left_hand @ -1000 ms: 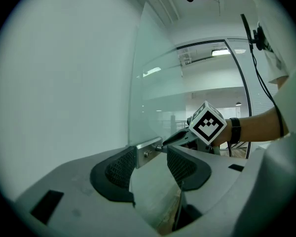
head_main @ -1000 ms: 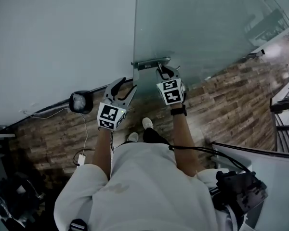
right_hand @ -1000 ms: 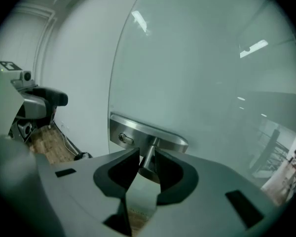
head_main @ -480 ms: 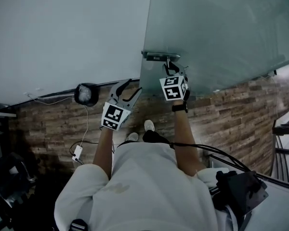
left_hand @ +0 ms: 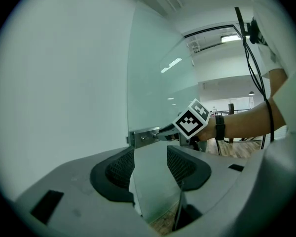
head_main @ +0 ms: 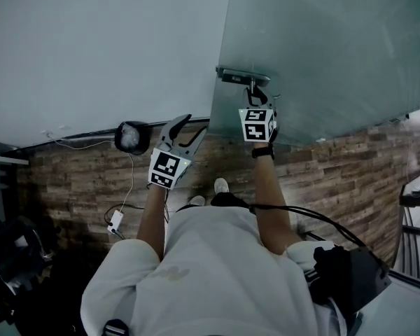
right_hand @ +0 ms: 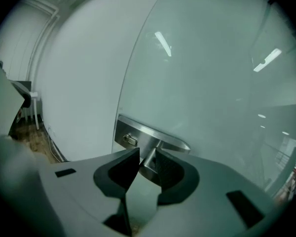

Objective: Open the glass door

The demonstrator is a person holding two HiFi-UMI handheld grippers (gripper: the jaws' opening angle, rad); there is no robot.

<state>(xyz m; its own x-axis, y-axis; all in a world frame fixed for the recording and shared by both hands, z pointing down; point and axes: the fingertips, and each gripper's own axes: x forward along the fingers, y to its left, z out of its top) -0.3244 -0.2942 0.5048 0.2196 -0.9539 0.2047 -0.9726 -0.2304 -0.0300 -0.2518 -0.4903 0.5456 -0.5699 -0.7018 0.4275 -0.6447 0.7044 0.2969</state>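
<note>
My right claw (right_hand: 147,158) is clamped on the neck of the handle (right_hand: 168,143) — a brushed metal lever on a flat steel plate at the edge of the glass door (head_main: 322,47). My left claw (left_hand: 150,158) is apart and empty, near the door's edge. Risk: smooth metal, small bite — I judge the pads could slip off if I pull off-axis. The frosted pane is hard and slick; the free claw could knock its edge.
</note>
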